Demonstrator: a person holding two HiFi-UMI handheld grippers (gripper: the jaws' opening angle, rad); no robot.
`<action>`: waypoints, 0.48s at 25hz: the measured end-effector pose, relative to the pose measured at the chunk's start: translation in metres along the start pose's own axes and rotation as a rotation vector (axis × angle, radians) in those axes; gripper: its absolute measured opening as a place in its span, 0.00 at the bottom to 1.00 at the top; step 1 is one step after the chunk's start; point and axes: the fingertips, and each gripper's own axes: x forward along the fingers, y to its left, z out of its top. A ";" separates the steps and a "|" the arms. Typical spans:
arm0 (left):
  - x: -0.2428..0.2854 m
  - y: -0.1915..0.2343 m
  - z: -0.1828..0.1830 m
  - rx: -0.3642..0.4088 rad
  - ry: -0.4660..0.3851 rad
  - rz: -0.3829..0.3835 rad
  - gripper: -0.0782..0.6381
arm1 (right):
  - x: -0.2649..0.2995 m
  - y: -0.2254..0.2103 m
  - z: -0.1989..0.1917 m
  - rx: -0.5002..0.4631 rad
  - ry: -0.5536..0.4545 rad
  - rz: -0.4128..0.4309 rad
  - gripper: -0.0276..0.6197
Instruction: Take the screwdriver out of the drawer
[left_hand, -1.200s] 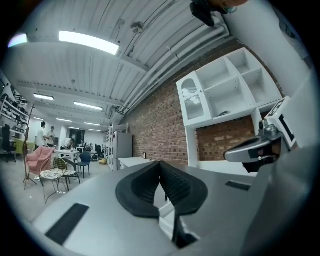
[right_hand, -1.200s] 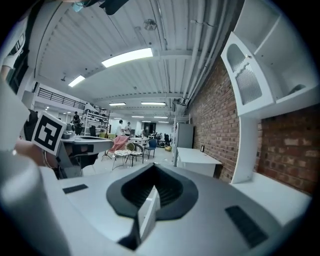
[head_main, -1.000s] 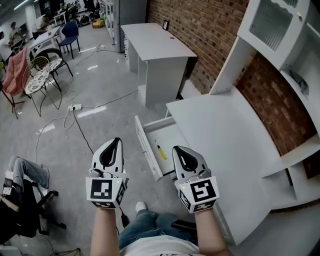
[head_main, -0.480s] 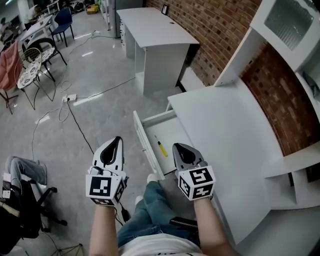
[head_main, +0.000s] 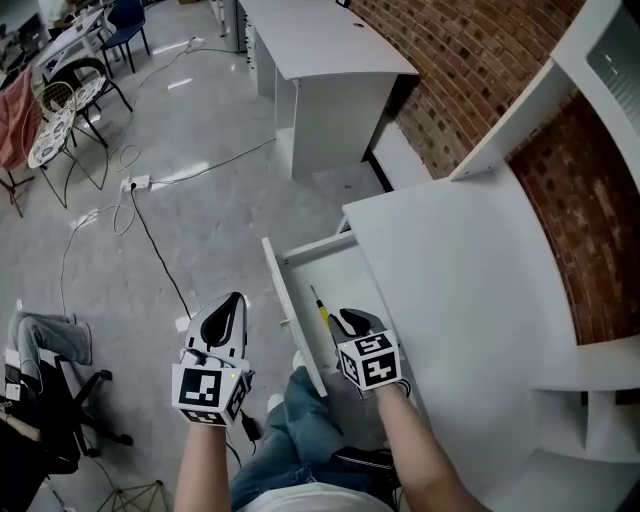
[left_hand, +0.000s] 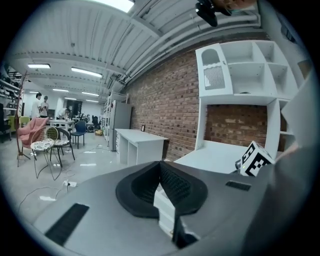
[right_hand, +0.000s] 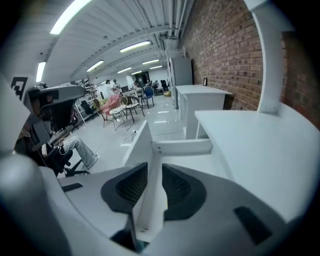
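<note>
The white drawer (head_main: 312, 262) stands pulled out from the white desk (head_main: 470, 290). A screwdriver (head_main: 320, 304) with a yellow handle lies on the drawer's floor. My right gripper (head_main: 349, 319) hovers over the near part of the drawer, its tips just beside the screwdriver's near end. In the right gripper view the right gripper (right_hand: 154, 170) shows a narrow gap between the pads, and the drawer's wall (right_hand: 180, 146) shows ahead; the screwdriver is hidden there. My left gripper (head_main: 228, 312) hangs over the floor left of the drawer front, shut with nothing in it (left_hand: 160, 167).
A second white desk (head_main: 320, 40) stands farther off by the brick wall (head_main: 470, 60). Cables (head_main: 130, 190) run across the grey floor, with chairs (head_main: 60, 130) at far left. The person's leg (head_main: 300, 420) is below the drawer, and a black office chair (head_main: 40, 410) is at lower left.
My right gripper has moved forward and down over the open drawer, close to the screwdriver. The left gripper has stayed over the floor. The head view has tilted nearer the desk.
</note>
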 end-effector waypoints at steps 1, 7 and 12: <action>0.007 0.002 -0.006 -0.003 0.018 -0.001 0.13 | 0.013 -0.004 -0.009 0.002 0.036 0.006 0.19; 0.043 0.012 -0.035 -0.019 0.081 -0.007 0.13 | 0.087 -0.025 -0.058 0.015 0.219 0.034 0.19; 0.059 0.014 -0.056 -0.020 0.127 -0.006 0.13 | 0.132 -0.034 -0.092 0.013 0.338 0.047 0.19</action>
